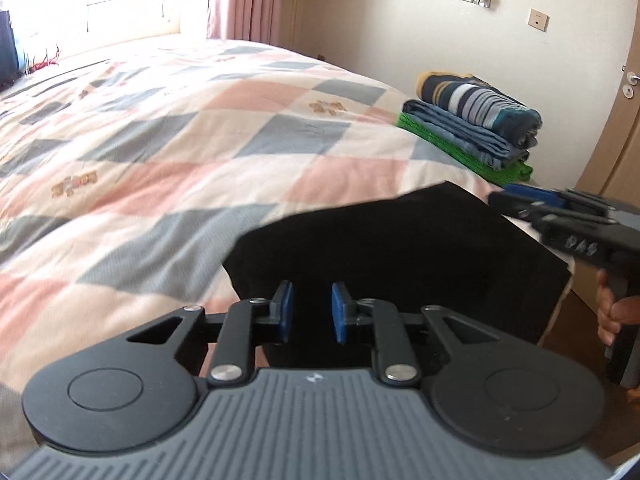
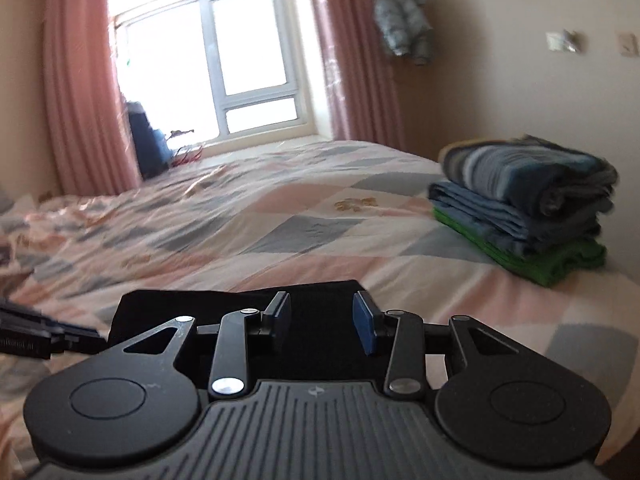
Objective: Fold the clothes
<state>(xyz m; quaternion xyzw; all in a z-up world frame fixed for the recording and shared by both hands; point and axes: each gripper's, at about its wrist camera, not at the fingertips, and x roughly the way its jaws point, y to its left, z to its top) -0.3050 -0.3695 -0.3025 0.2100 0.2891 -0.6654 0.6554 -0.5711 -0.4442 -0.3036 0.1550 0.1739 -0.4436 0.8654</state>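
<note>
Only left wrist shows door (image 1: 624, 128), hand (image 1: 612, 312).

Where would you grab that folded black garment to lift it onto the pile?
Probably by the near edge of the black garment, one pair of tongs toward each end, coming in low from the bed's near side. It lies flat on the quilt, so only its edges offer something to pinch. The pile sits beyond it to the right.
</note>
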